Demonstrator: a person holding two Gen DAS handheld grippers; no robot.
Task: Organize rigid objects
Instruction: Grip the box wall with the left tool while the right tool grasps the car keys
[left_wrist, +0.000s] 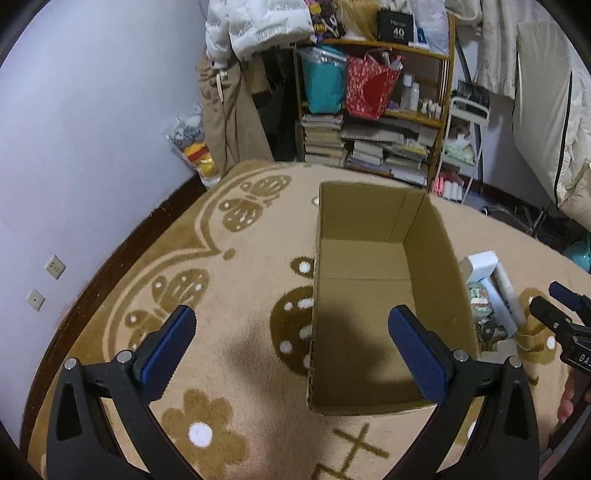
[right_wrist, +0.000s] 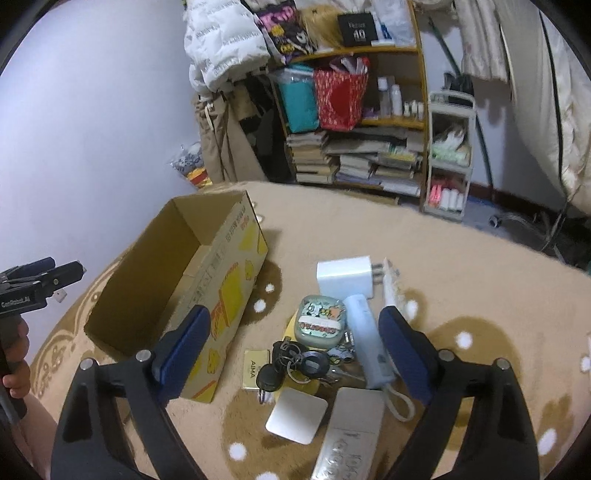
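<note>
So far: nothing is packed, judging by the bare floor of the cardboard box (left_wrist: 373, 295)
Box: stands open-topped on the patterned rug (left_wrist: 236, 258), its tall walls the only raised edges nearby
Left to do: the whole cluster just beside the box's printed wall still lies on the rug
Cluster: white charger (right_wrist: 345, 275) farthest from the box, green earbud case (right_wrist: 320, 320), key bunch (right_wrist: 295, 363), pale blue stick (right_wrist: 369, 339), white square pad (right_wrist: 296, 412), silver flat case (right_wrist: 351, 435)
Left gripper (left_wrist: 291, 354): jaws wide, nothing between them, poised over the box's near left corner
Right gripper (right_wrist: 293, 341): jaws wide and empty, straddling the cluster beside the box
Open room: bare rug lies on every side of the box; the shelf (right_wrist: 369, 110) stands well beyond it
</note>
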